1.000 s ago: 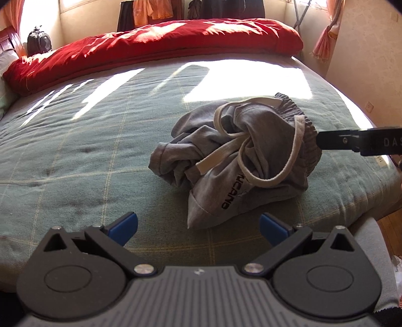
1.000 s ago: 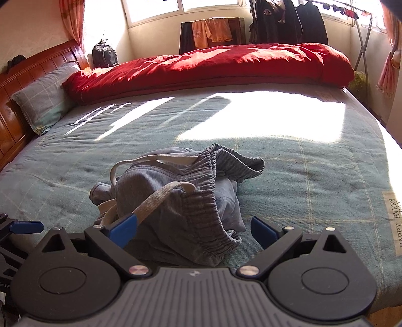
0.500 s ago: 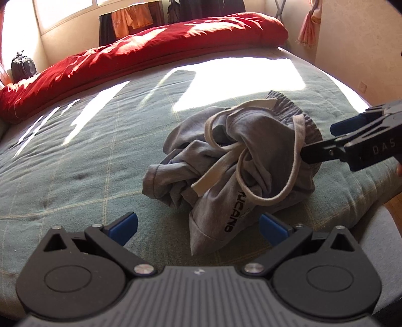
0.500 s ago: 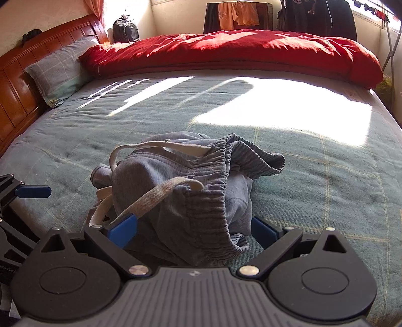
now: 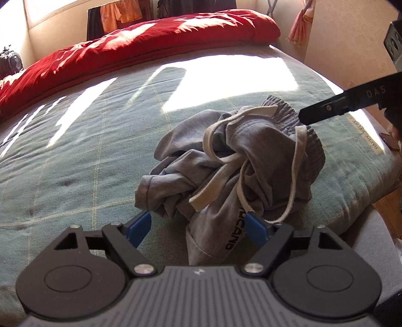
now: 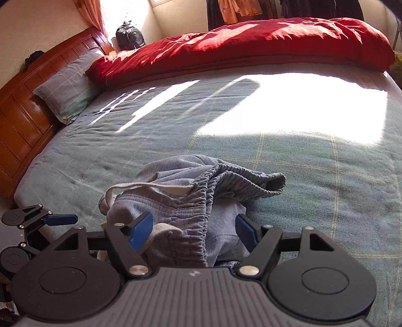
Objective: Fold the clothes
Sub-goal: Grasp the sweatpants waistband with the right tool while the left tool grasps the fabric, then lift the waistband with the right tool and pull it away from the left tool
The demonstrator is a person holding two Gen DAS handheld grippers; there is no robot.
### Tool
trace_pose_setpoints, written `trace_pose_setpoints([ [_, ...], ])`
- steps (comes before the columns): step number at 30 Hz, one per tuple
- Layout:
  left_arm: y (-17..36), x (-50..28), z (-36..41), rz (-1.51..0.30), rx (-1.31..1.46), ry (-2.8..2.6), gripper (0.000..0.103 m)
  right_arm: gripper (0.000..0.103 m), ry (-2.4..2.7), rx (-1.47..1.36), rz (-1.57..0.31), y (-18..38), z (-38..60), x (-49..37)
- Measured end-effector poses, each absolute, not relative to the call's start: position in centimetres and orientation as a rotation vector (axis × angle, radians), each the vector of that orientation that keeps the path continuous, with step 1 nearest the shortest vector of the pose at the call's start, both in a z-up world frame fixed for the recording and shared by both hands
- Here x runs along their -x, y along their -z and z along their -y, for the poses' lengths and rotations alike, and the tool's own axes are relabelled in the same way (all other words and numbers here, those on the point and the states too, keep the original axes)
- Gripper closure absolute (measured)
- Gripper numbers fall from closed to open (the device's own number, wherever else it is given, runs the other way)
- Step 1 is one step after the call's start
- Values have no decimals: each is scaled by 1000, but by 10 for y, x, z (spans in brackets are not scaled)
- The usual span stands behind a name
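Observation:
A crumpled pair of grey shorts (image 5: 251, 161) with a cream drawstring (image 5: 216, 186) lies near the front edge of the green bedspread (image 5: 75, 161). My left gripper (image 5: 198, 227) is open, and the shorts' printed leg hem lies between its blue pads without being pinched. In the right wrist view the shorts (image 6: 201, 191) show their gathered waistband. My right gripper (image 6: 193, 231) is open around that waistband and a loop of drawstring (image 6: 163, 230). The right gripper (image 5: 305, 117) reaches over the waistband from the right. At the far left the left gripper (image 6: 65, 218) shows side-on.
A rolled red duvet (image 6: 238, 47) lies along the far side of the bed. A pillow (image 6: 67, 93) rests against the wooden headboard (image 6: 22, 100) on the left. The bed's edge and wooden floor (image 5: 387, 201) are at the right. Clothes (image 5: 120, 15) hang by the window.
Both grippers have come closer to the shorts, so that fabric now lies between each pair of open fingers. The shorts themselves have barely shifted.

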State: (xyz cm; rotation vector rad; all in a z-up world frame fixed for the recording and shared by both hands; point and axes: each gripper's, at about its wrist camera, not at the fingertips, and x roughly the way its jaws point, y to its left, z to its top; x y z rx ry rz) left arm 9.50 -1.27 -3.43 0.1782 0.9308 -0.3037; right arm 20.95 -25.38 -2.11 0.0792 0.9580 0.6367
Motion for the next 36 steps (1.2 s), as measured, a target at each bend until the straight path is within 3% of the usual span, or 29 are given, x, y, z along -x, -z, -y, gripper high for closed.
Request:
trace_pose_setpoints([
  [3, 30, -98, 15, -924, -207, 334, 30, 39, -663, -146, -1001, 27, 257, -229],
  [14, 24, -103, 22, -903, -249, 388, 28, 41, -691, -385, -1162, 73, 248, -291],
  [18, 28, -108, 20, -920, -236, 389, 28, 53, -700, -396, -1175, 77, 239, -303],
  [22, 31, -113, 17, -923, -232, 383, 28, 77, -698, -327, -1172, 80, 230, -307],
  [36, 41, -130, 1, -942, -205, 327, 27, 80, -557, 177, -924, 29, 206, -325],
])
